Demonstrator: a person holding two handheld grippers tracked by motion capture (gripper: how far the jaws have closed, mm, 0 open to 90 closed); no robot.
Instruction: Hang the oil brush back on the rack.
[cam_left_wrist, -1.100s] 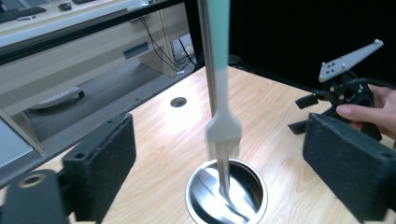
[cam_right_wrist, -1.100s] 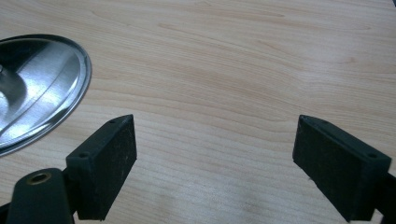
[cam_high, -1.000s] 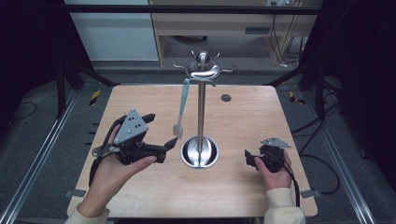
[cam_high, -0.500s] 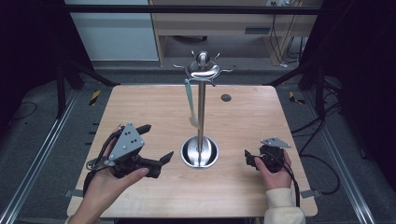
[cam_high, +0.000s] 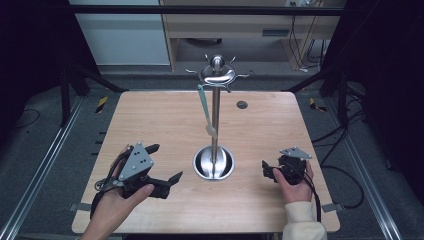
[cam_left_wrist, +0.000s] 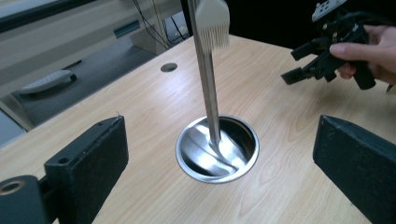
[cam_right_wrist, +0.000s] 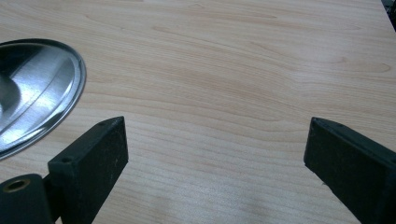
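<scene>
The brush hangs upright from a hook at the top of the steel stand in the middle of the bench, long axis vertical, bristles down beside the pole. The left tool — jaws spread, holding nothing — sits near the front-left corner and points toward it, nearer than the right tool, also spread and empty. The left gripper view shows the bristles well above jaw height — the high view flattens that.

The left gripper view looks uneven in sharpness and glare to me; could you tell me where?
Left gripper view: bright streaks glare in the steel base dish, the brush bristles are soft, and the wood table is crisp. Right gripper view: the dish rim gleams.
</scene>
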